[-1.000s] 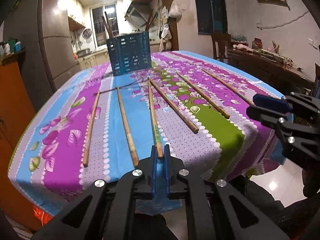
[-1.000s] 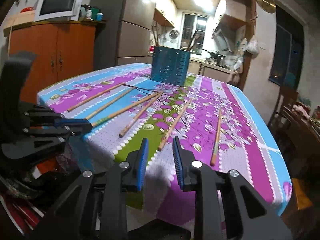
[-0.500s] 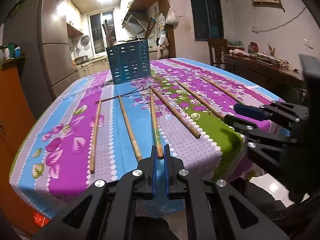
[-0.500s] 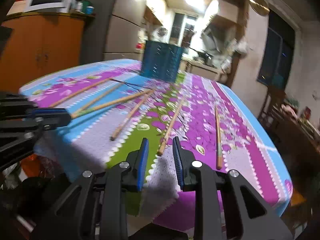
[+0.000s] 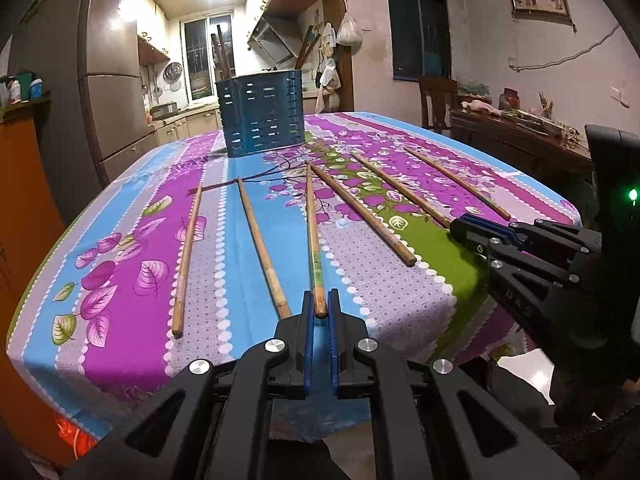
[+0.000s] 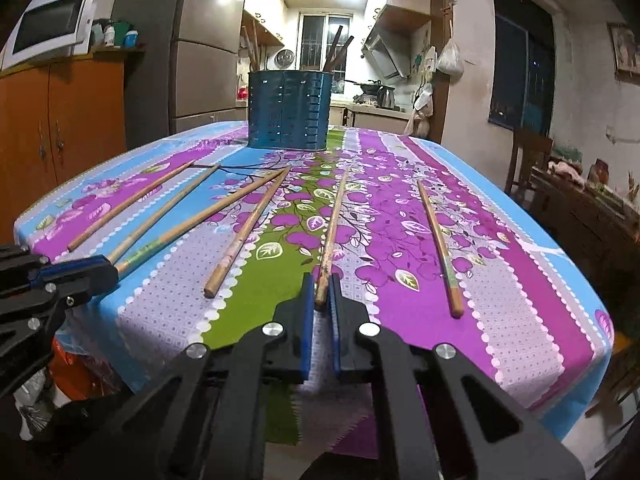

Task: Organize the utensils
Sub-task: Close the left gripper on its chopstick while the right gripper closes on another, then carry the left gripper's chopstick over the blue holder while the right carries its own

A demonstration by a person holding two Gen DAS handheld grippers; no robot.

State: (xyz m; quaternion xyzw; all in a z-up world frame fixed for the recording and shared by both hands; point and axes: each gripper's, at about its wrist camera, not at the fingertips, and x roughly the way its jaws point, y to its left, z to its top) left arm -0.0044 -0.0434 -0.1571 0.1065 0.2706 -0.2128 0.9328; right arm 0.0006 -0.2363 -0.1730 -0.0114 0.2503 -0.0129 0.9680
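Several wooden chopsticks lie fanned out on the flowered tablecloth [image 5: 120, 280], in front of a blue perforated utensil holder [image 5: 262, 114] [image 6: 289, 110] with a few sticks standing in it. My left gripper [image 5: 319, 304] is shut on the near end of the green-marked chopstick [image 5: 312, 220], which still rests on the cloth. My right gripper [image 6: 321, 286] is shut on the near end of another chopstick [image 6: 334, 216], second from the right. Each gripper shows in the other's view: the right gripper [image 5: 466, 226] at the right side, the left gripper [image 6: 108, 270] at the left.
Loose chopsticks lie to the left [image 5: 188, 256] [image 5: 260, 248], between the grippers [image 5: 360, 212] and far right [image 6: 438, 236]. The table's front edge runs just under both grippers. An orange cabinet [image 6: 60, 120] stands left, a dark sideboard [image 5: 520, 136] and chair right.
My right gripper has come forward and down to the table edge, rolled level, and its jaws have shut on a chopstick's near end. The left gripper has kept its place, still shut.
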